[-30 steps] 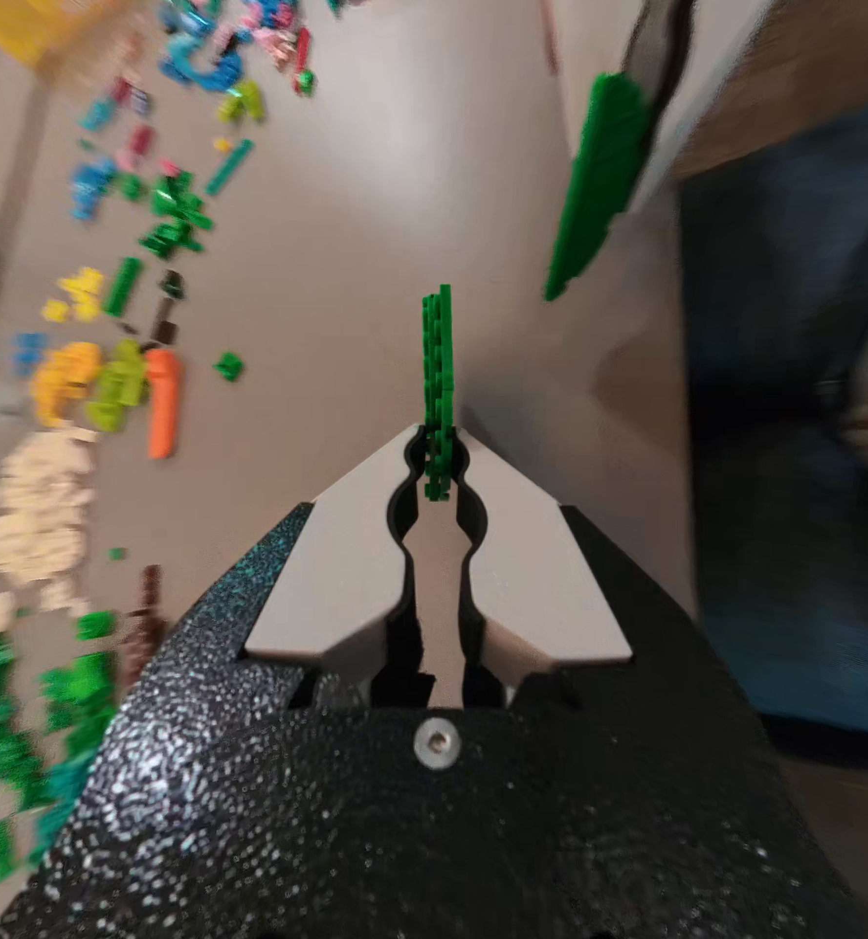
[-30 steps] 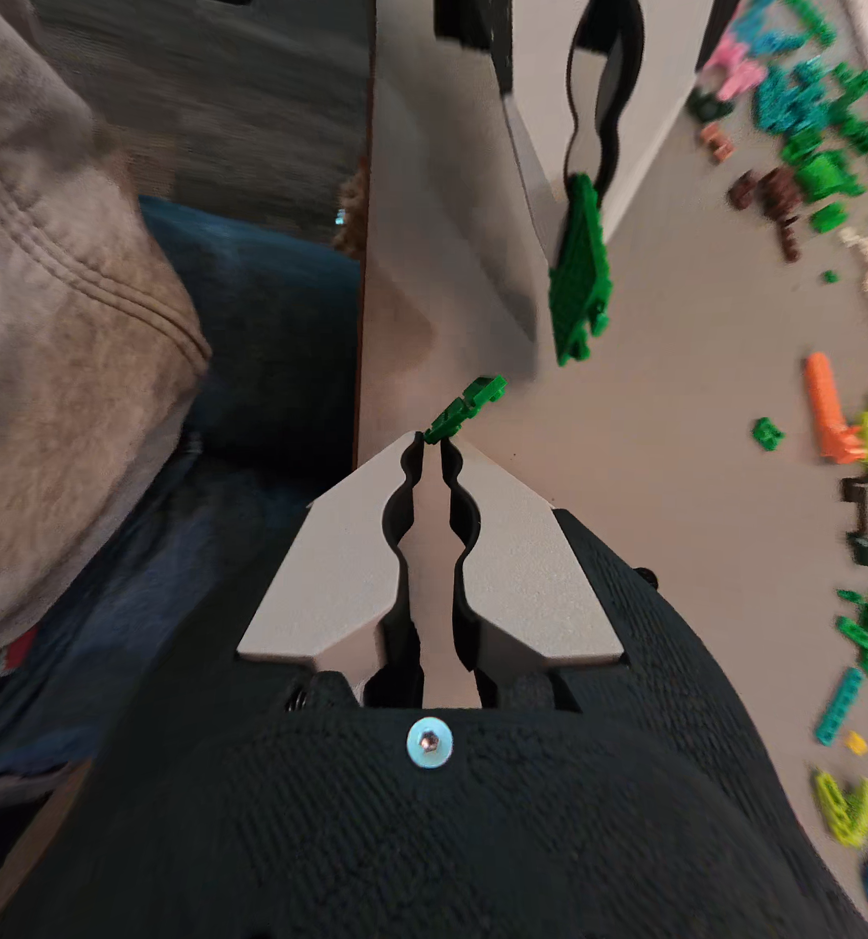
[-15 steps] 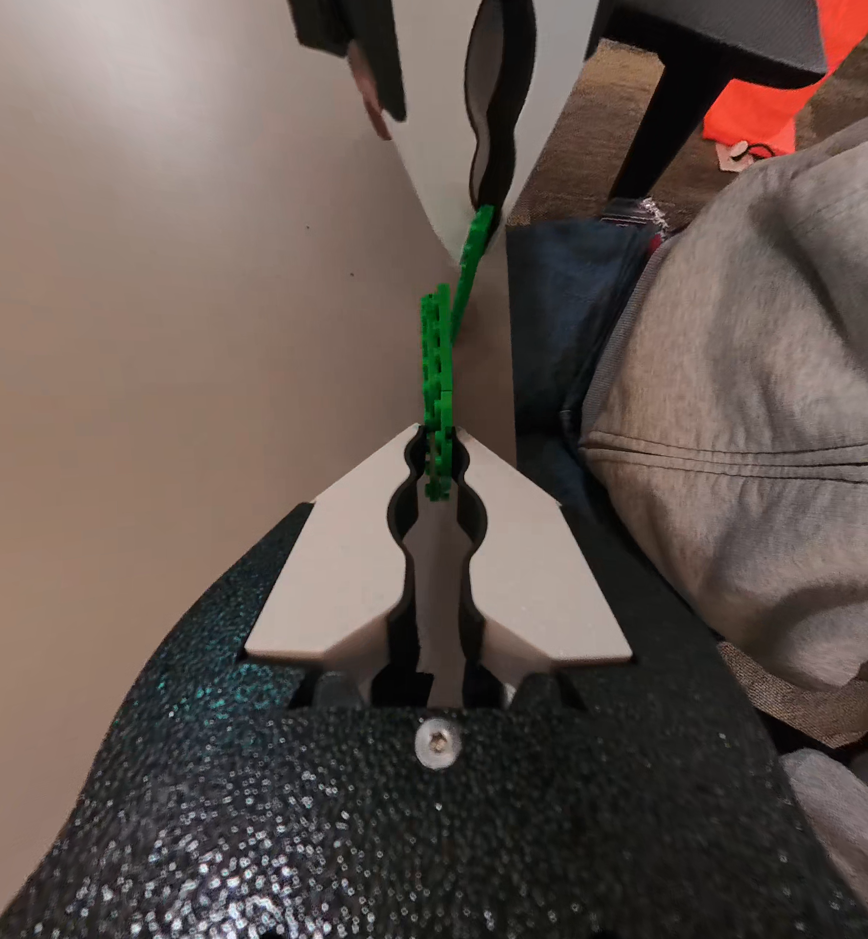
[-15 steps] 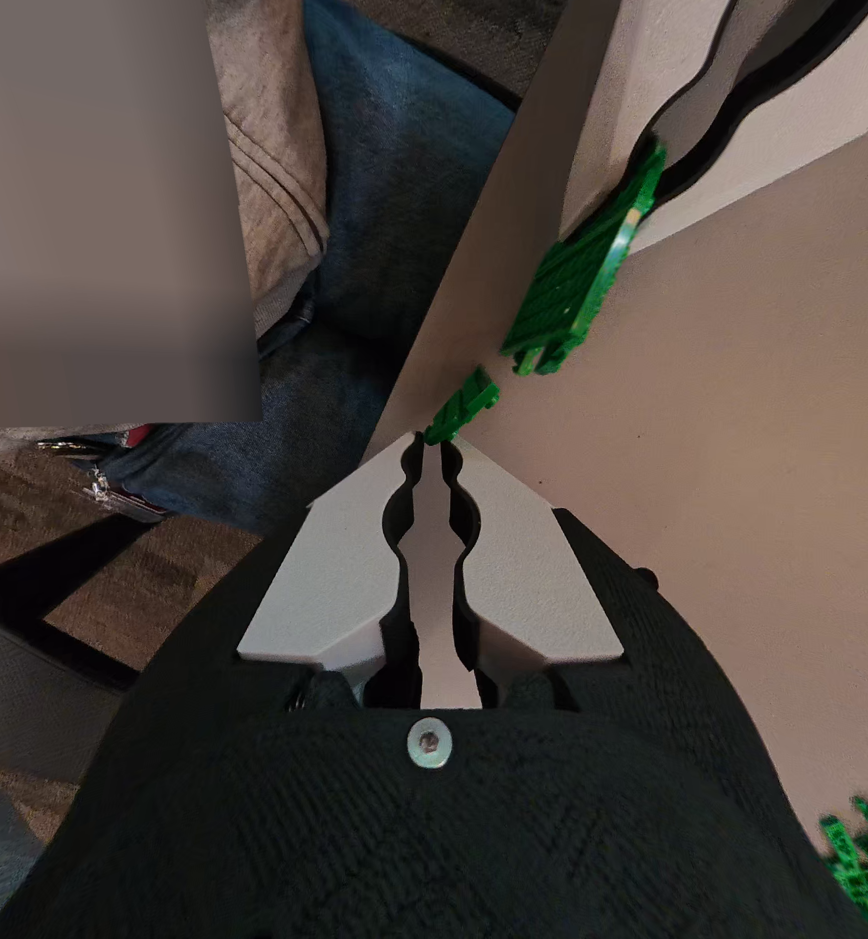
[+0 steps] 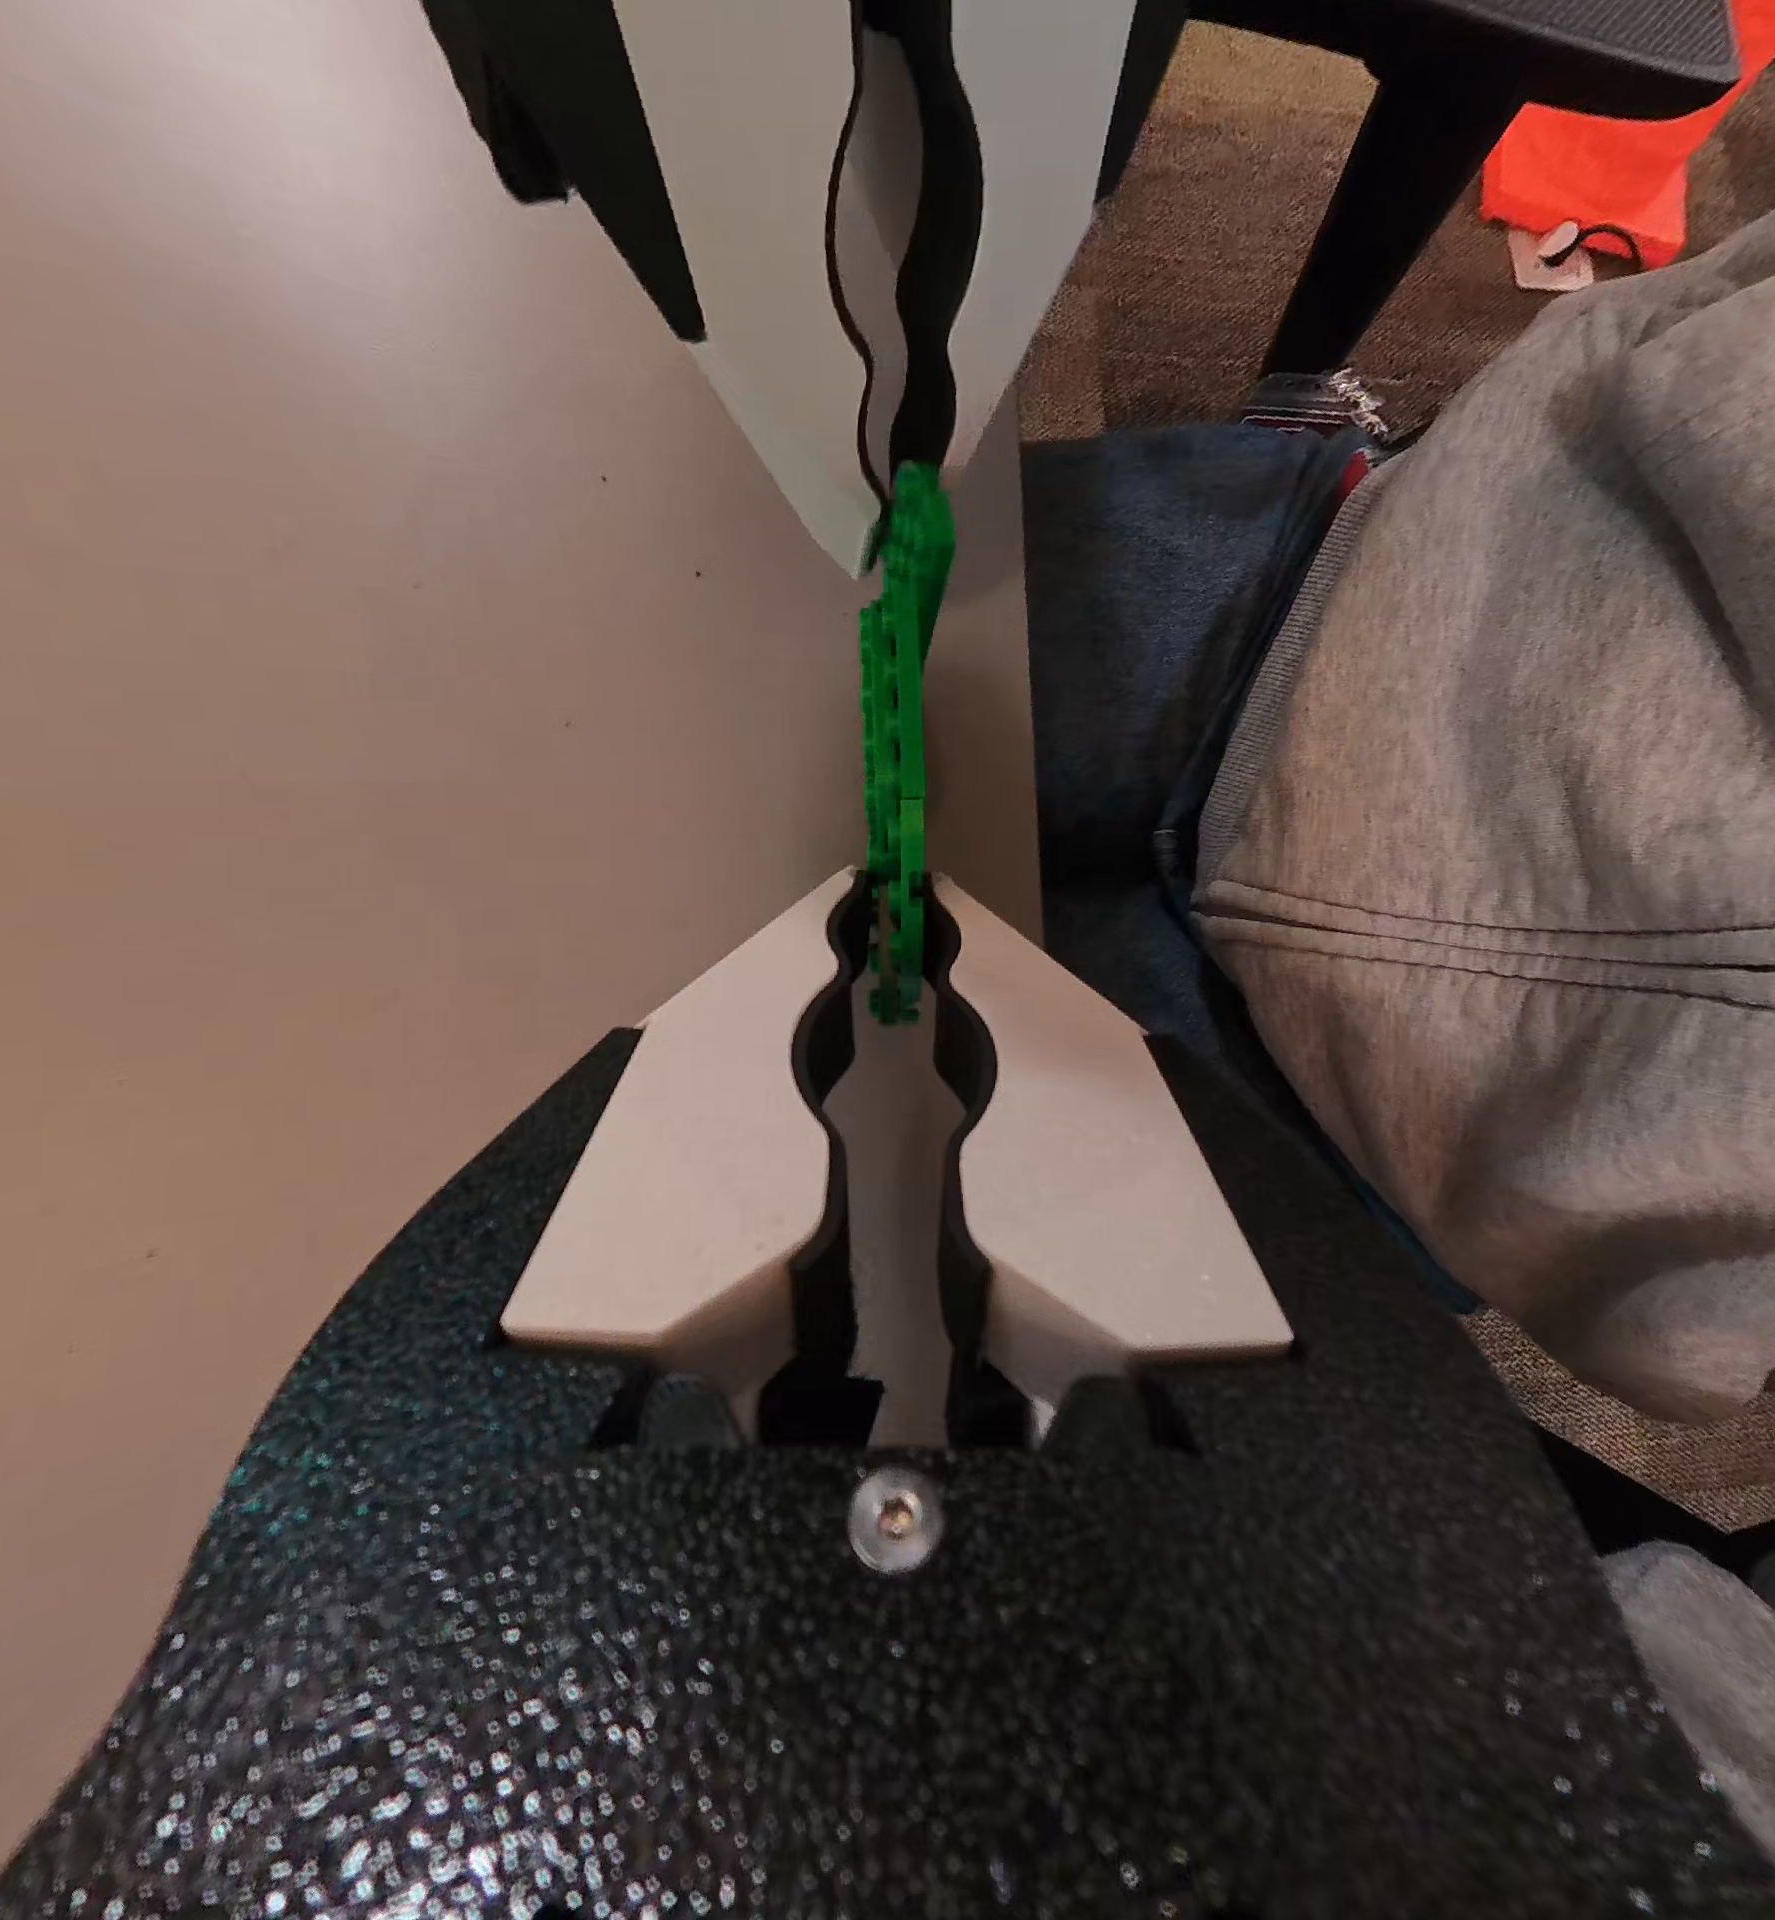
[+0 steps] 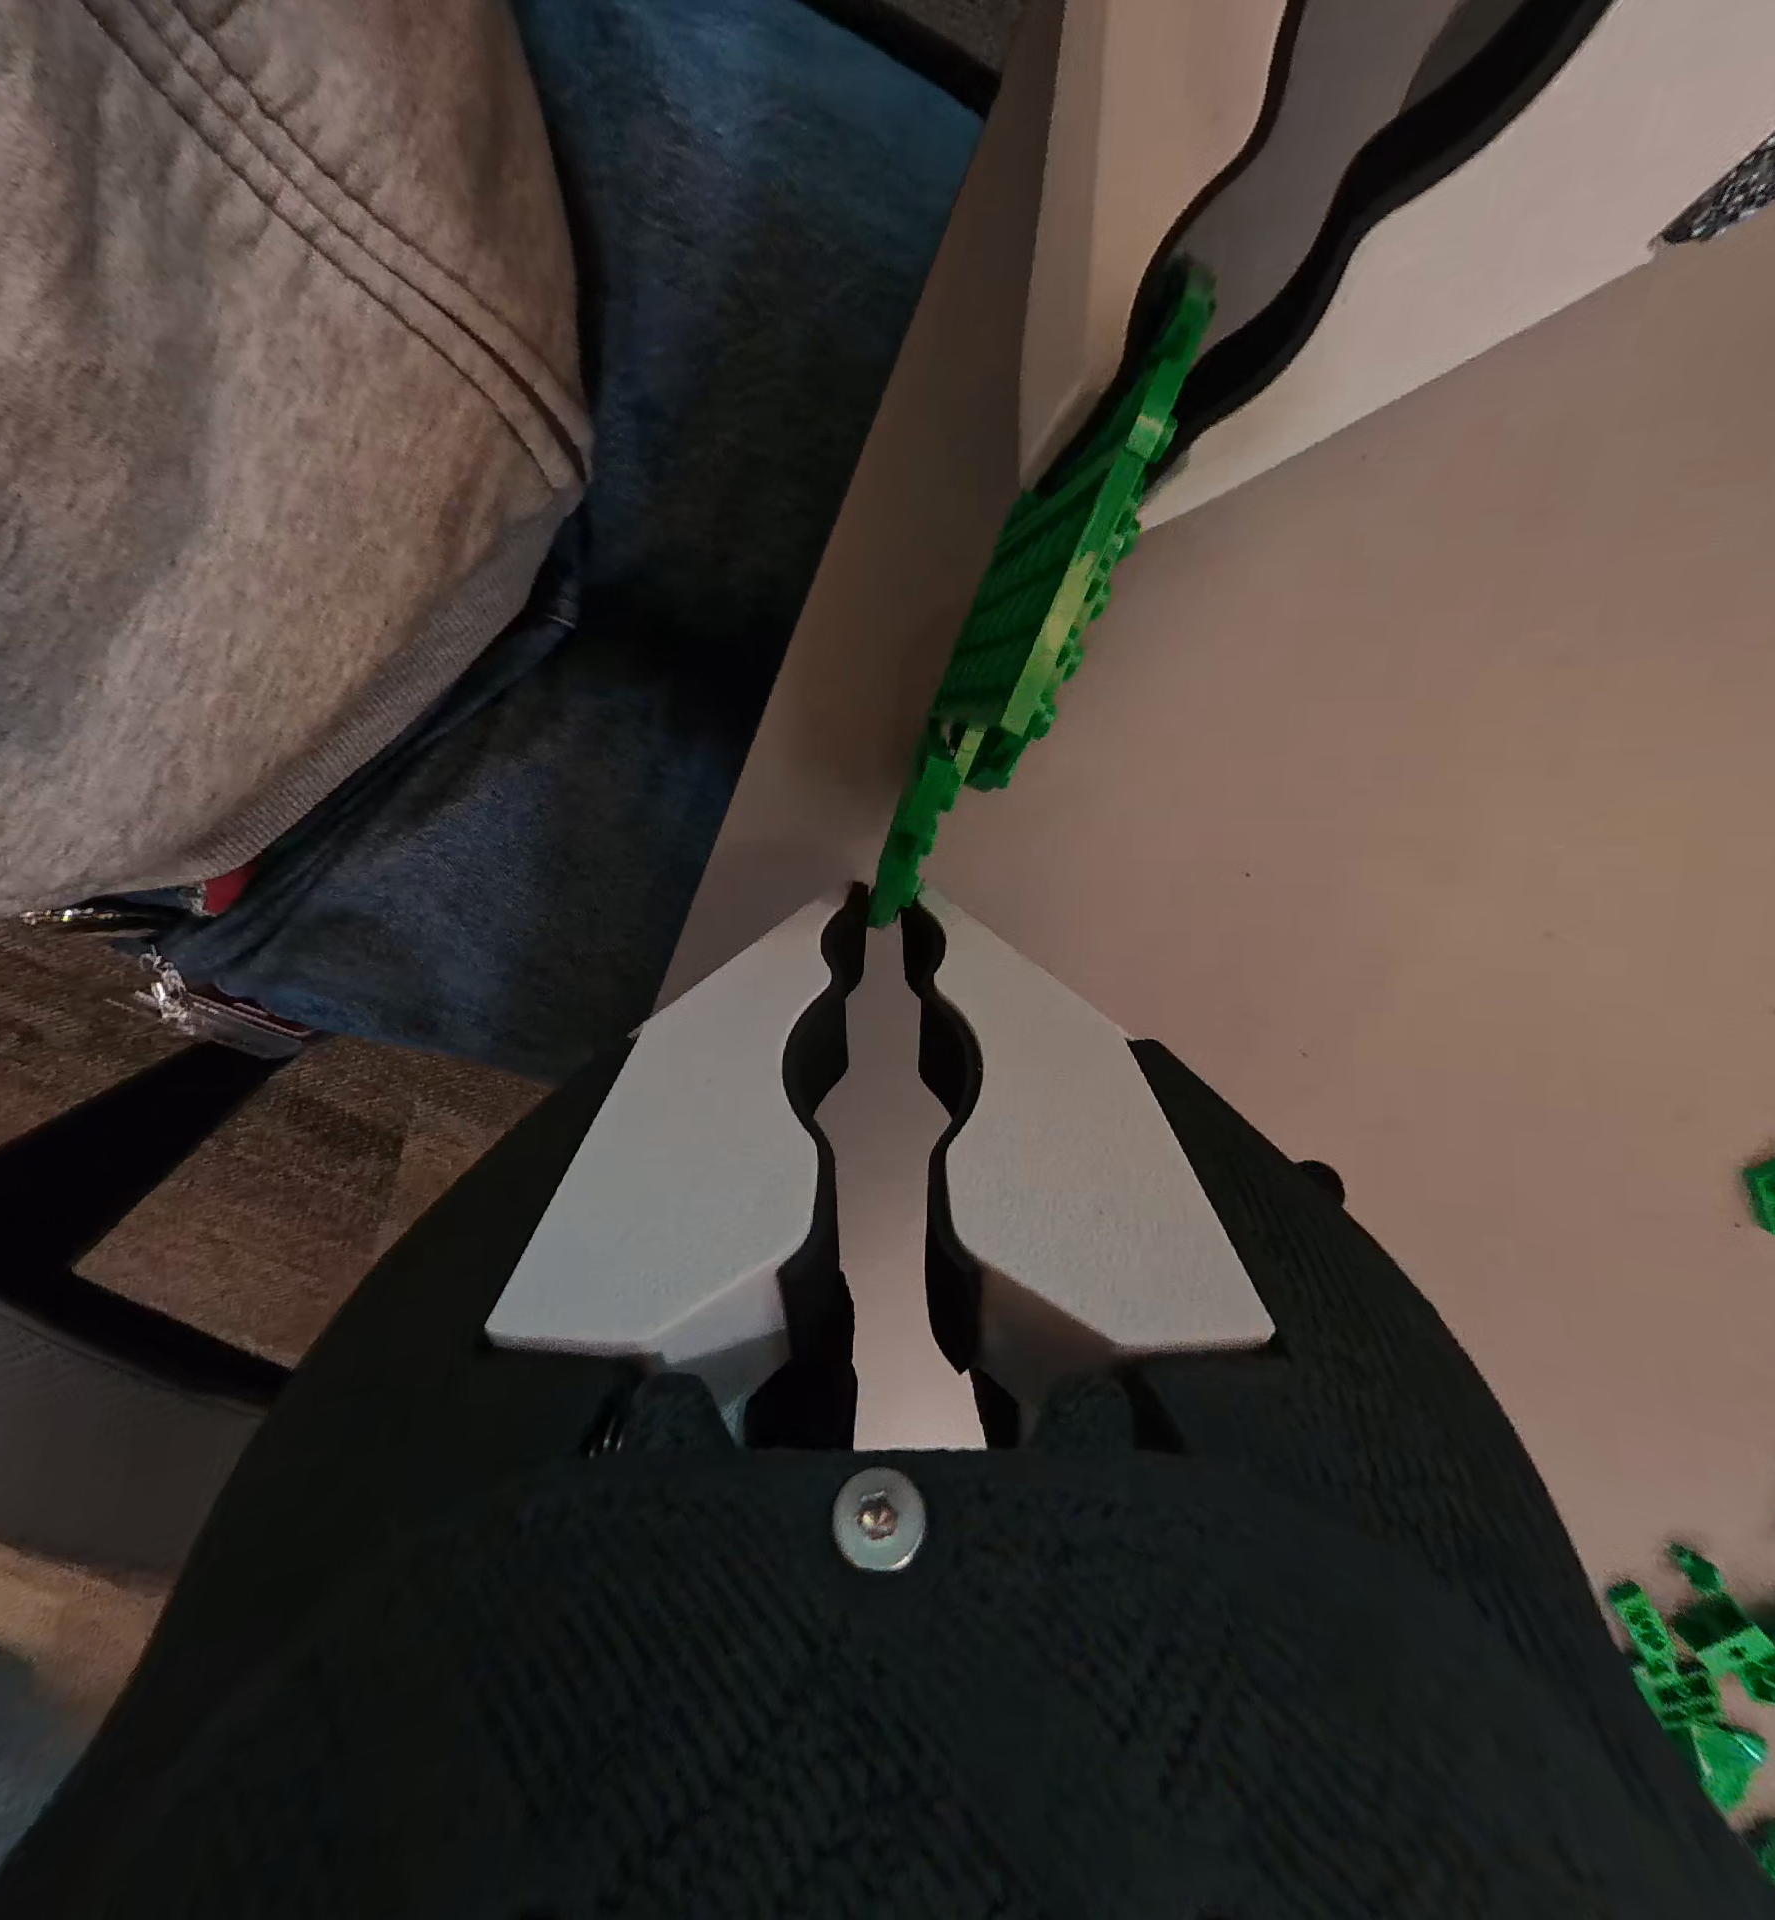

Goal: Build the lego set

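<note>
Left gripper [image 5: 898, 883]: fingers are pinching the green plate [image 5: 898, 707] edge-on, just ahead of the tips.
Right gripper [image 6: 888, 904]: fingertips are nipping a small green piece [image 6: 914, 831], now touching the plate's end, where it stood apart a moment ago.
Both are hanging above the worktop [image 5: 343, 727].
No writing is readable.

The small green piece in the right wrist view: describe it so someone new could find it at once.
Start at the beige table and follow its near edge to the right gripper, whose jaws pinch the small green piece by its end. Unlike the loose green bricks lying at the lower right, it is off the table and meets the large green plate held by the left gripper.
</note>
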Motion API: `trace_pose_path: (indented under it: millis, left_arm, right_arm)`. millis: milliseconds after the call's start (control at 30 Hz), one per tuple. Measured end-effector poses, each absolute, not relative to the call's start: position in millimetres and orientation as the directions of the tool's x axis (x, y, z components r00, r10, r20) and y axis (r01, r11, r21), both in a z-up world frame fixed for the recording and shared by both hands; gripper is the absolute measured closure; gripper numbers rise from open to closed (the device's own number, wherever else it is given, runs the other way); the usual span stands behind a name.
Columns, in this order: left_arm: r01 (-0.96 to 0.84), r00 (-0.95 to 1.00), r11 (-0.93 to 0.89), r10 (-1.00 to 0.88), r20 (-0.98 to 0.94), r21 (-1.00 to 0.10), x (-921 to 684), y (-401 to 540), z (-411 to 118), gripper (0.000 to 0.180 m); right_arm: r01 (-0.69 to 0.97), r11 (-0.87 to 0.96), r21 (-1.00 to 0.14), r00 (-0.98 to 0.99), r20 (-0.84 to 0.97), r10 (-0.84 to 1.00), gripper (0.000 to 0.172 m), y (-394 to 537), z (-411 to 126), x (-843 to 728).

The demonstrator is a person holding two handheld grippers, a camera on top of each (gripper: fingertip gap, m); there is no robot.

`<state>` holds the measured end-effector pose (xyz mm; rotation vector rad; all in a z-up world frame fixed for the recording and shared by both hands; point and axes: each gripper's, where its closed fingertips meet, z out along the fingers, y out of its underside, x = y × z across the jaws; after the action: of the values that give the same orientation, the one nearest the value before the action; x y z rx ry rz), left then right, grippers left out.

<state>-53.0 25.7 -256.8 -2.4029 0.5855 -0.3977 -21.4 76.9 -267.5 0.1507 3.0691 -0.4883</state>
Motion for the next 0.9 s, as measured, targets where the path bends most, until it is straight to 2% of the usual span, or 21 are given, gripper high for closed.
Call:
trace_pose_path:
  millis: [200, 367, 467, 567, 700, 900]
  left_arm:
    - [-0.323, 0.861, -0.708, -0.496, 0.116, -0.628, -52.0, 26.1, -256.6, 0.175]
    - [-0.335, 0.86, -0.705, -0.5, 0.104, -0.626, -50.7, 26.7, -256.5, 0.175]
    - [-0.339, 0.862, -0.702, -0.498, 0.091, -0.627, -52.2, 26.9, -256.4, 0.175]
    - [-0.342, 0.869, -0.698, -0.49, 0.071, -0.629, -55.7, 27.9, -256.3, 0.175]
    - [-0.341, 0.87, -0.691, -0.489, 0.064, -0.638, -57.2, 29.3, -256.3, 0.175]
    - [-0.344, 0.874, -0.684, -0.484, 0.048, -0.643, -58.9, 33.3, -256.2, 0.175]
  right_arm:
    - [0.186, 0.921, -0.343, -0.978, 0.021, 0.206, 0.159, 72.2, -271.7, -29.5]
    - [0.212, 0.907, -0.364, -0.969, 0.044, 0.245, 0.166, 73.7, -270.3, -28.0]
    - [0.247, 0.9, -0.359, -0.958, 0.052, 0.284, 0.152, 85.6, -270.9, -25.3]
    - [0.32, 0.846, -0.426, -0.925, 0.051, 0.376, 0.14, 102.0, -263.7, -24.7]
    - [0.41, 0.743, -0.529, -0.853, 0.064, 0.517, 0.133, 135.5, -250.1, -22.0]
    - [0.506, 0.616, -0.604, -0.737, 0.068, 0.672, 0.124, 184.6, -247.7, -9.6]
